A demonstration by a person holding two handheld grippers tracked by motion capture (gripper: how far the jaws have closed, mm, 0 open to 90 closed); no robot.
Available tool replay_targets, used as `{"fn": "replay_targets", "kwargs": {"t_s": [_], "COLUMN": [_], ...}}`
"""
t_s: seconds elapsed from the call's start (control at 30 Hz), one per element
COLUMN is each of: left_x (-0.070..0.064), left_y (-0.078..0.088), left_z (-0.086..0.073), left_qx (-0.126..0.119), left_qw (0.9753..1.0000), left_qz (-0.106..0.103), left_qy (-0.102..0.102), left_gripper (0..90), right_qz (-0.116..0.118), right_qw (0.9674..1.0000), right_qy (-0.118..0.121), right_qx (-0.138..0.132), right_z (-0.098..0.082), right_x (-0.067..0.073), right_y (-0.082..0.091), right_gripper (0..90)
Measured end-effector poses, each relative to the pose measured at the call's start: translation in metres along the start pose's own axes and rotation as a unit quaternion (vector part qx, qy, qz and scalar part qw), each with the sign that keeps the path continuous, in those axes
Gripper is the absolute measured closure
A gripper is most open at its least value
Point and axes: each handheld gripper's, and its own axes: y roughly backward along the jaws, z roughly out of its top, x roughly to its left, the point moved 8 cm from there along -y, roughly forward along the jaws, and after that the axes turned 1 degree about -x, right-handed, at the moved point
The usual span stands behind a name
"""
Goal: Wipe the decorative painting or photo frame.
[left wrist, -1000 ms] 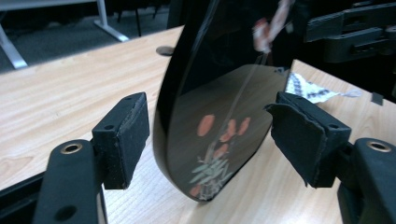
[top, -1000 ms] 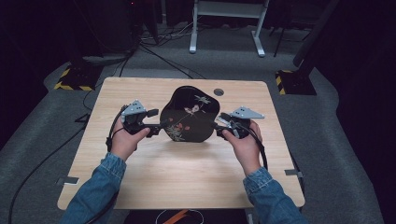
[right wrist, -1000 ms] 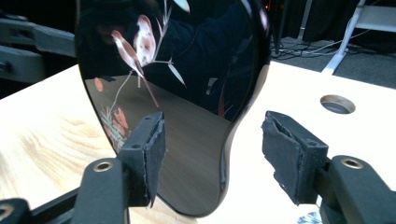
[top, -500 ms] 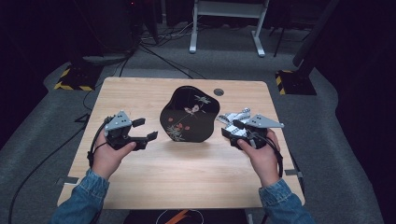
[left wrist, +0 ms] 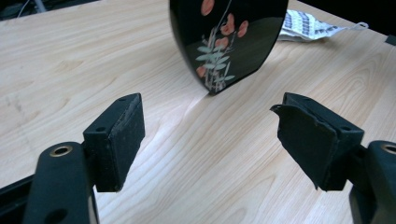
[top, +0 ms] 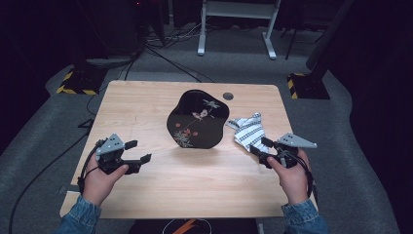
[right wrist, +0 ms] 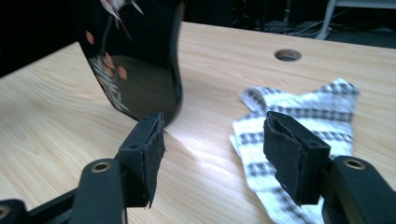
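A black lacquered plate (top: 197, 121) with painted flowers stands on its edge at the table's middle, tilted back. In the left gripper view the plate (left wrist: 229, 42) is ahead; in the right gripper view the plate (right wrist: 135, 60) is ahead to the left. My left gripper (top: 139, 151) is well left of the plate, near the front edge. Its jaws have just been opening and stand open around nothing (left wrist: 210, 135). My right gripper (top: 259, 146) is open too, beside a striped white cloth (top: 248, 130). In its own view the right gripper (right wrist: 212, 149) hangs over the cloth's (right wrist: 308, 112) near edge.
The wooden table (top: 146, 107) has a round cable hole (top: 228, 96) behind the plate. Bare wood lies between the two hands. Cables, a white frame's legs (top: 234, 29) and yellow-black marked bases (top: 78, 83) sit on the grey floor beyond.
Both hands have drawn away from the plate's sides, outward and toward the near edge. The plate stays standing where it was. The striped cloth has come into sight by the right hand.
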Motion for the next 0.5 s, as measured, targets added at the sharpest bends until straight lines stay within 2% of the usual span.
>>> {"fn": "replay_targets", "kwargs": {"t_s": [0.17, 0.33, 0.4, 0.5], "left_x": [0.010, 0.023, 0.025, 0.029], "left_y": [0.005, 0.006, 0.006, 0.006], "left_z": [-0.021, -0.039, -0.046, -0.050], "left_qx": [0.022, 0.055, 0.062, 0.061], "left_qw": [0.9996, 0.9975, 0.9970, 0.9970], "left_qz": [0.012, 0.044, 0.046, 0.047], "left_qy": [0.009, -0.006, -0.006, 0.000], "left_gripper": [23.0, 23.3, 23.2, 22.9], "right_qz": [-0.010, -0.016, -0.006, -0.013], "right_qw": [0.9997, 0.9993, 0.9990, 0.9984], "right_qy": [-0.005, -0.011, -0.019, -0.017], "right_qx": [0.020, 0.032, 0.040, 0.053], "right_z": [-0.019, -0.030, -0.035, -0.046], "right_x": [-0.009, -0.016, -0.015, -0.019], "right_y": [0.004, 0.005, 0.004, 0.003], "right_gripper": [39.2, 39.2, 38.3, 38.3]}}
